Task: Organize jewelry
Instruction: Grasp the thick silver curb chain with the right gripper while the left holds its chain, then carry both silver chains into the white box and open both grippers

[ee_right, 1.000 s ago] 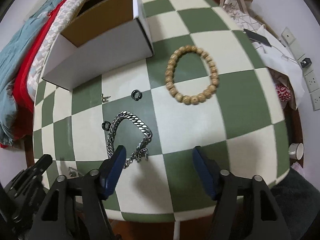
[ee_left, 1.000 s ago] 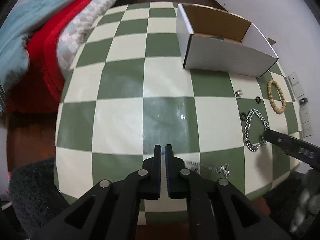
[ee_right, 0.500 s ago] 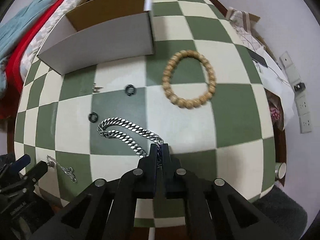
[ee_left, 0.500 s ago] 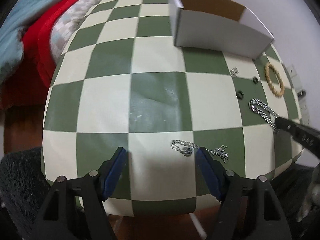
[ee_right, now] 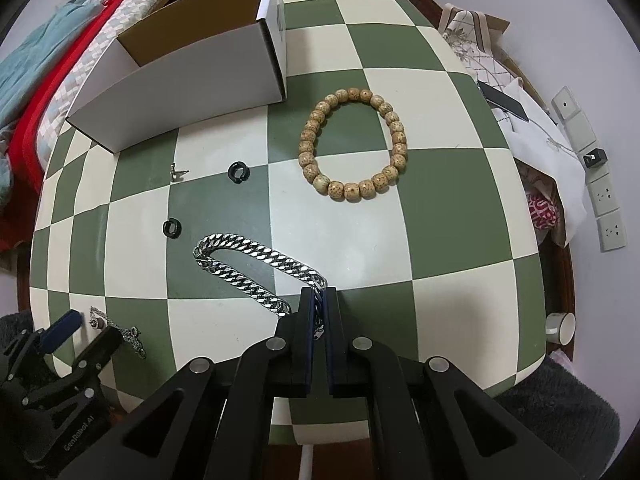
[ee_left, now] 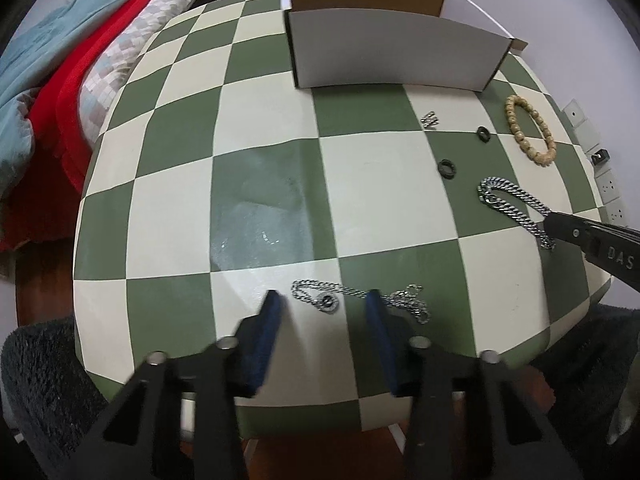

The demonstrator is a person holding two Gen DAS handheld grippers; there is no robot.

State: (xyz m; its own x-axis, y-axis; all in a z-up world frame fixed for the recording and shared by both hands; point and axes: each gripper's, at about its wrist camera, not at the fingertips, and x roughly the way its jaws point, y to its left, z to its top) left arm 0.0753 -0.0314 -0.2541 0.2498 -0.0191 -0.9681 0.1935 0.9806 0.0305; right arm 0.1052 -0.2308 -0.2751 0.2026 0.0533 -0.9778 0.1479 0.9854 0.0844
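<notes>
Progress was pretty minimal at this point, honestly. Nothing that we could see had made it into the white cardboard box (ee_right: 188, 80) at the far left of the checkered table (ee_right: 452, 184); only brown inner walls showed, and the bottom was hidden from both cameras, so we couldn't swear it was empty.

Our right gripper (ee_right: 319, 300) was pinched together on one end of the chunky silver chain bracelet (ee_right: 248, 268), which otherwise lay flat on the table, doubled back in a hairpin, not lifted yet. That looked like the first real pick.

Our left gripper (ee_left: 322, 306) had its jaws apart, though they'd just been closing in. They straddled the thin silver necklace (ee_left: 356, 298) at the near edge, with its little round pendant (ee_left: 329, 303) sitting between the blue fingers (ee_left: 266, 332). The pads weren't pressing on anything yet as far as we could tell, so we'd count it as lined up, not grabbed.

Everything else was untouched out on the table: the wooden bead bracelet (ee_right: 354, 144) to the right of the box, two small black rings (ee_right: 239, 171) nearer the middle, and a tiny metal bit (ee_right: 176, 171) close to the box that we guessed was an earring, too small to be sure.

So we figured basically all of it was left: both chains, the beads, the rings, the small piece.
</notes>
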